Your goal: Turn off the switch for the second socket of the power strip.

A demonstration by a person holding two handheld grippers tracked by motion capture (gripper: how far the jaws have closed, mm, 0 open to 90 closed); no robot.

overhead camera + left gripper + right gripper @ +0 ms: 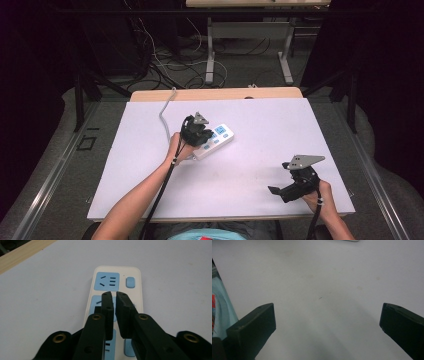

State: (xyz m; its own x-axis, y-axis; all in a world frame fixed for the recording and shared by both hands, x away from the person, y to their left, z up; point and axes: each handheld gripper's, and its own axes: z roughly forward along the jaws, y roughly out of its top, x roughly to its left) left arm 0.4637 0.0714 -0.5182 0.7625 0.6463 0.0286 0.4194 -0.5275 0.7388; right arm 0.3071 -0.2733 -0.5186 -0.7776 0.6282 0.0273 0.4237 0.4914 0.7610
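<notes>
We've got the left tool (114,294) hovering right over the middle of the power strip (133,273), jaws pinched together with nothing between them. The strip lies flat near the middle of the white table (260,125), its cord (165,112) trailing toward the far edge. Right tool (280,192) sits wide open near the front right corner, well apart from the strip.

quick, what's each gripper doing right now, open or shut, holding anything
Left gripper: jaws shut with nothing between them, tips poised over the power strip.
Right gripper: jaws wide open, holding nothing, above the bare white table.
</notes>
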